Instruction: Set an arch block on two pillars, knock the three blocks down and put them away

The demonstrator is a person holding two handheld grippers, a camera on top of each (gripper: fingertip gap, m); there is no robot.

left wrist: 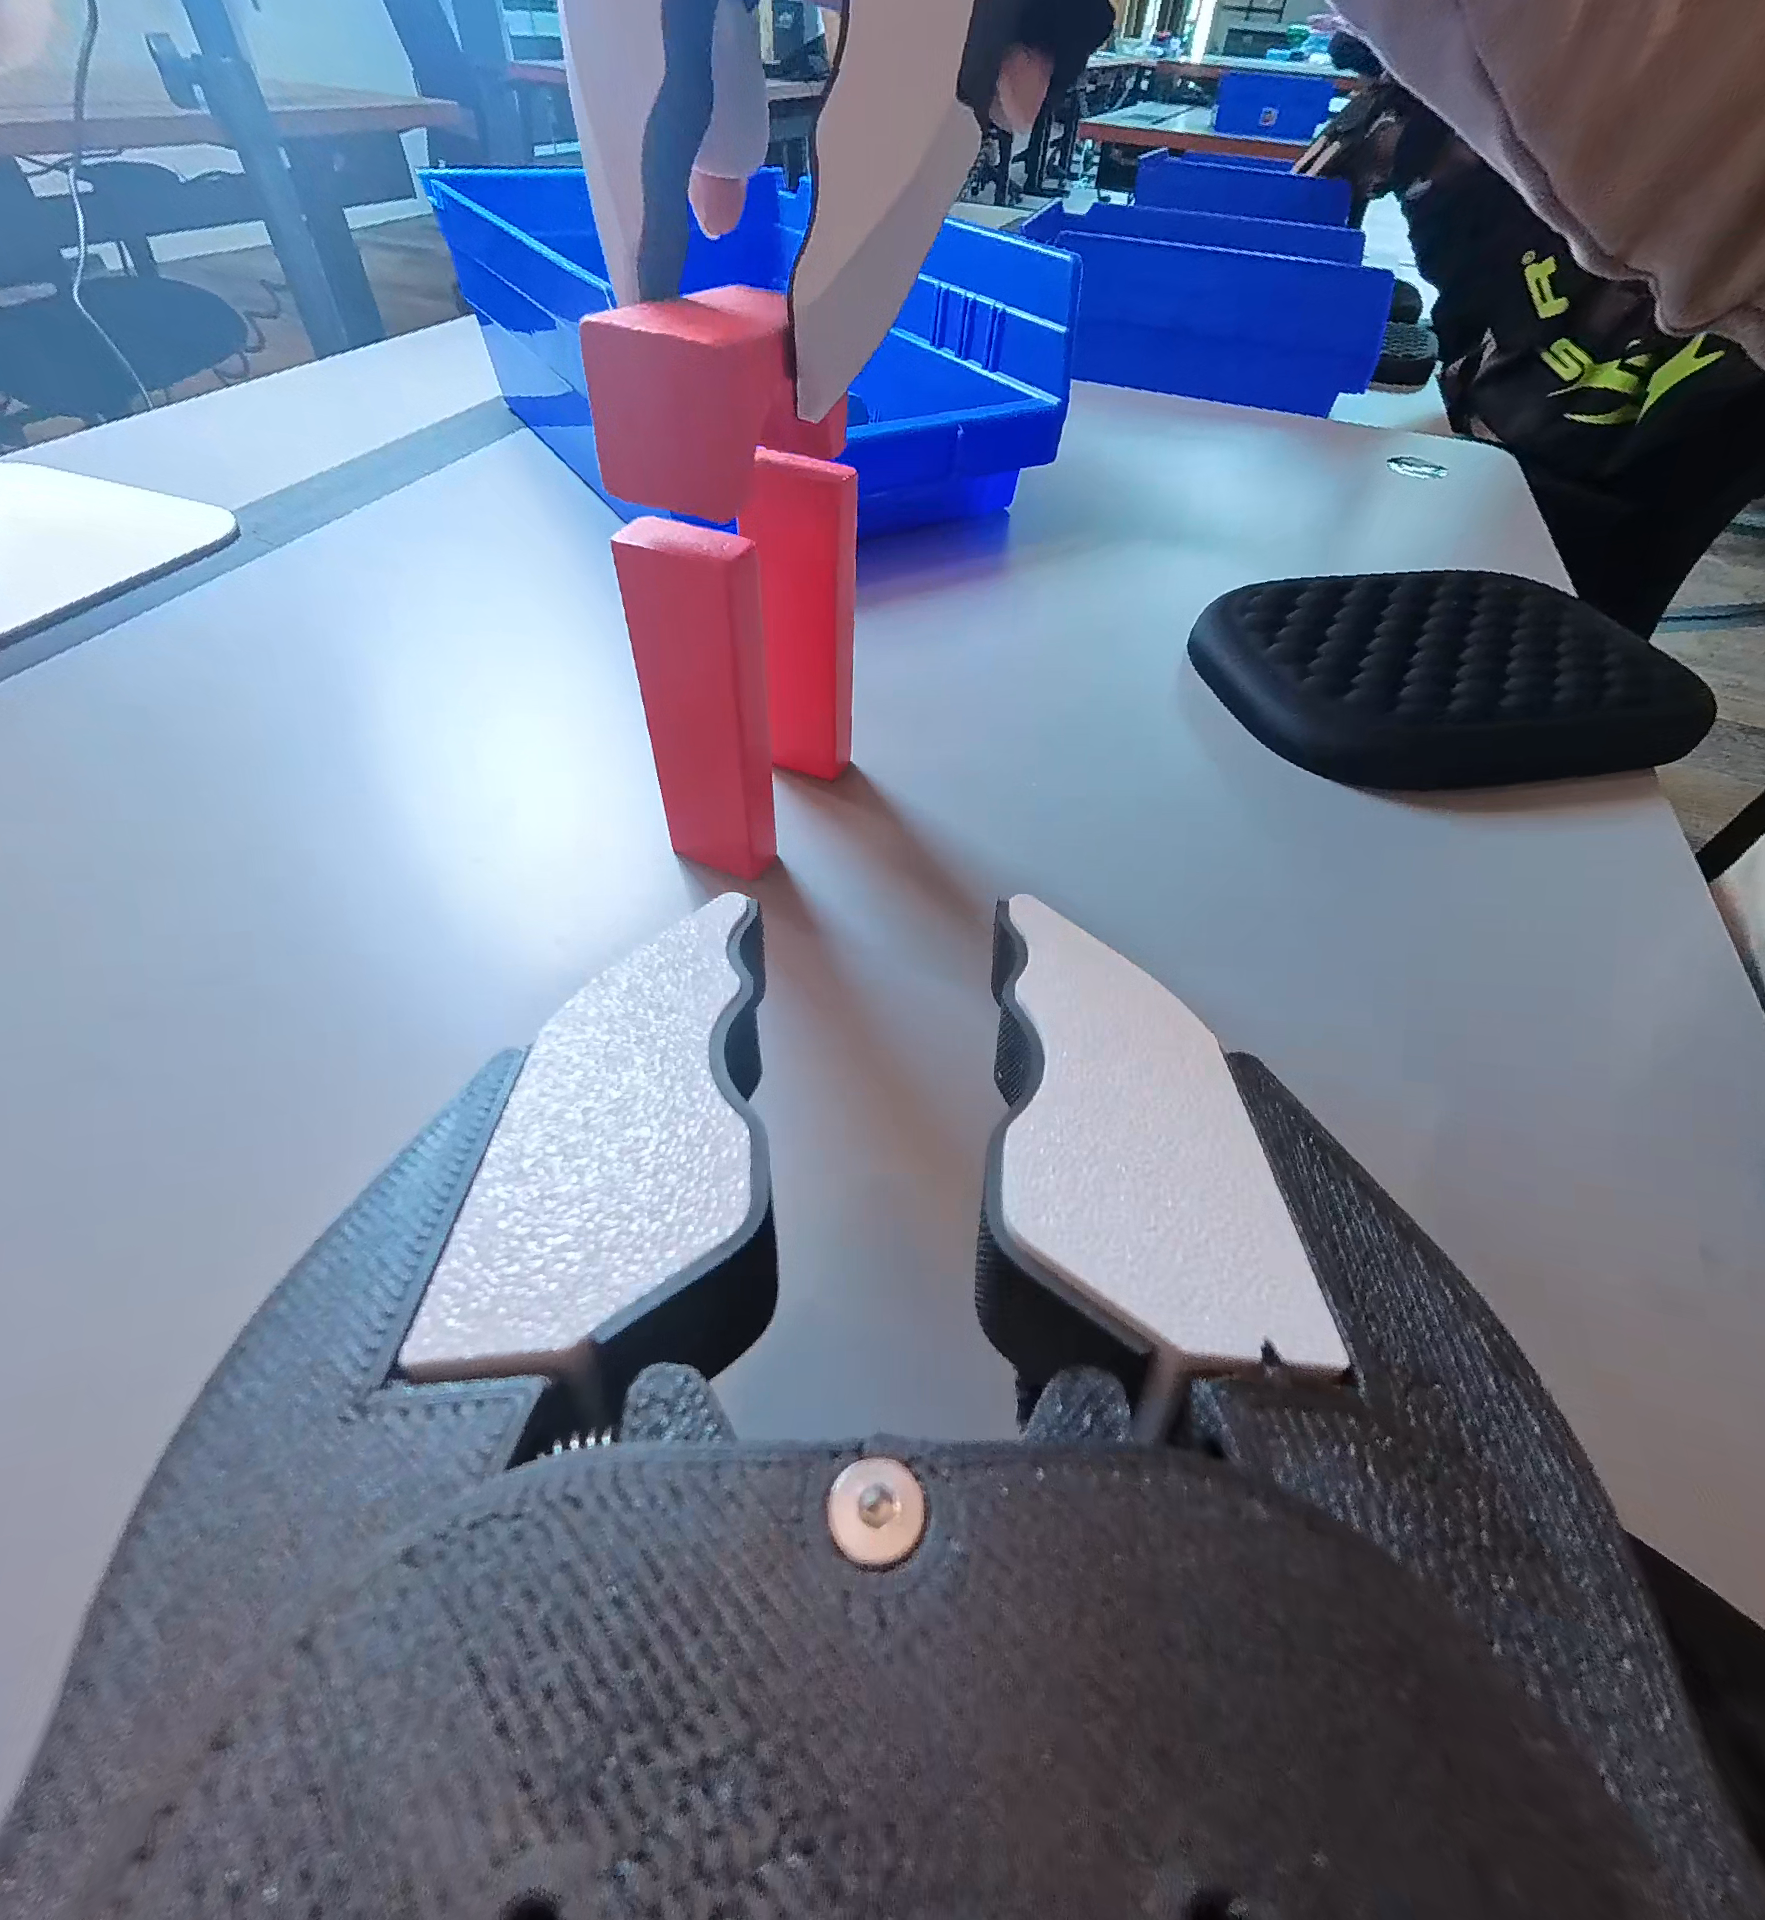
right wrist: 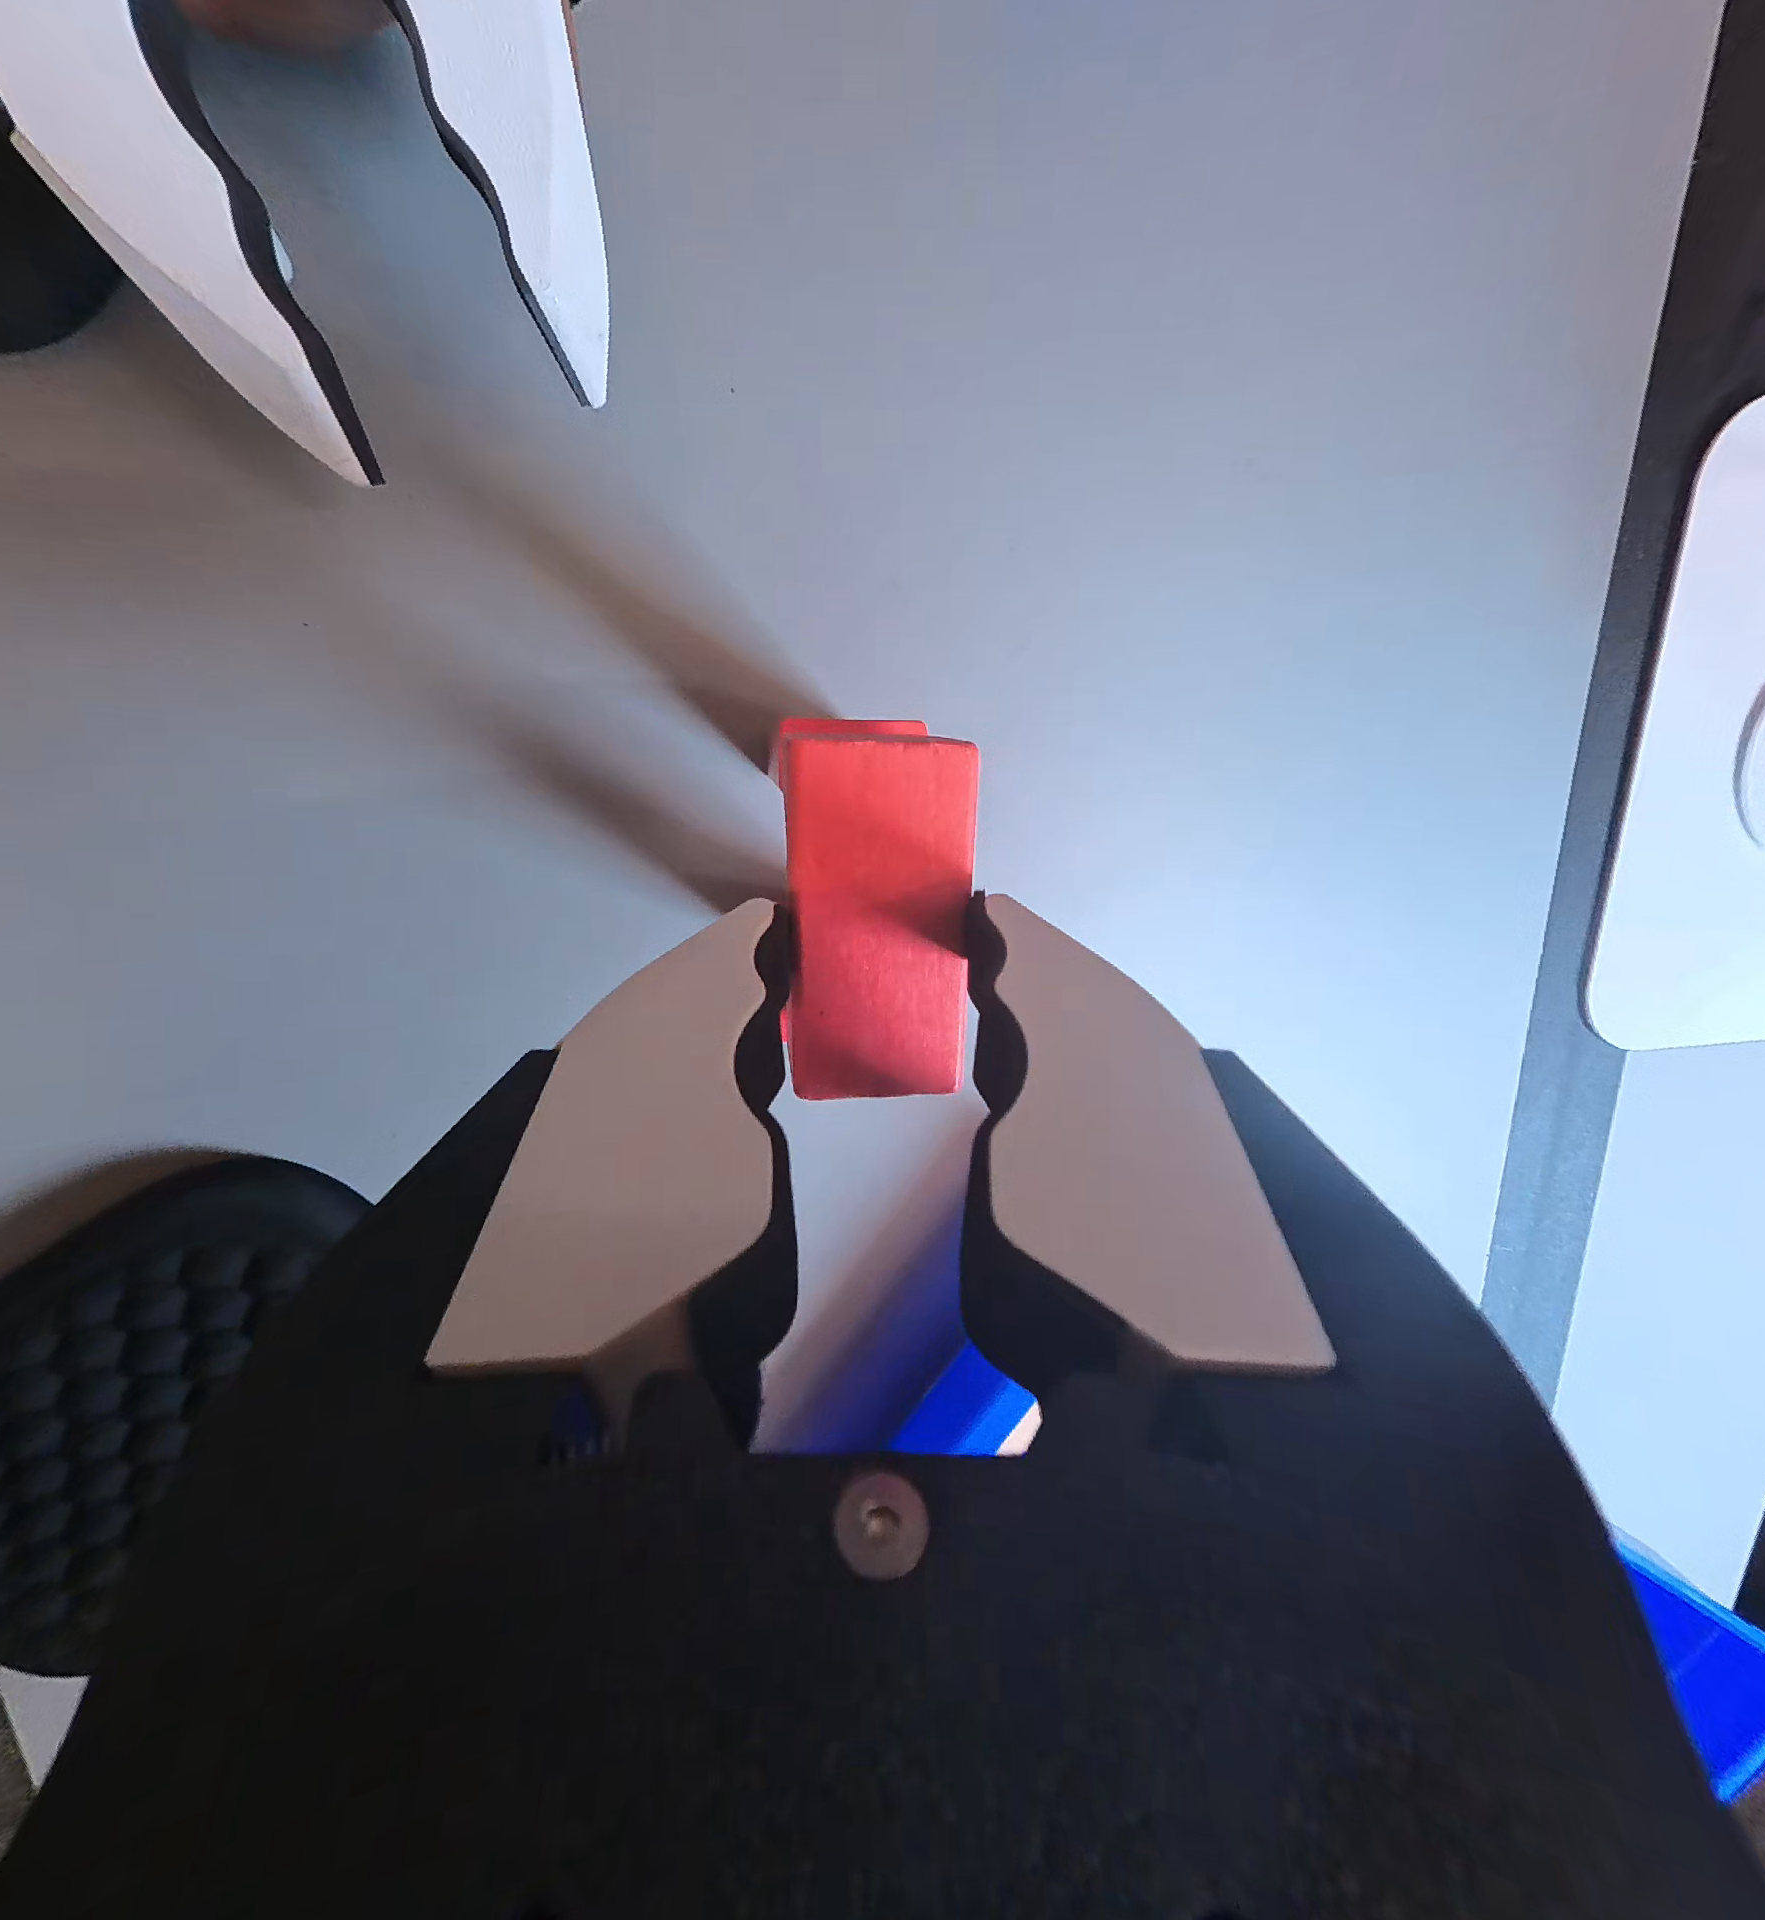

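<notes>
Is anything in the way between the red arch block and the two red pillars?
Nothing visible. The right gripper holds the arch block just above the near pillar and far pillar, with only air between. The left gripper waits open, nearer the camera.

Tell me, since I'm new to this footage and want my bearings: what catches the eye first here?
The red arch block, clamped in the right gripper, hangs just above two upright red pillars standing mid-table. Right behind them sits a big blue bin. Nearer the camera, the left gripper hovers open and empty over the grey table, with a black textured pad off to the right.
</notes>
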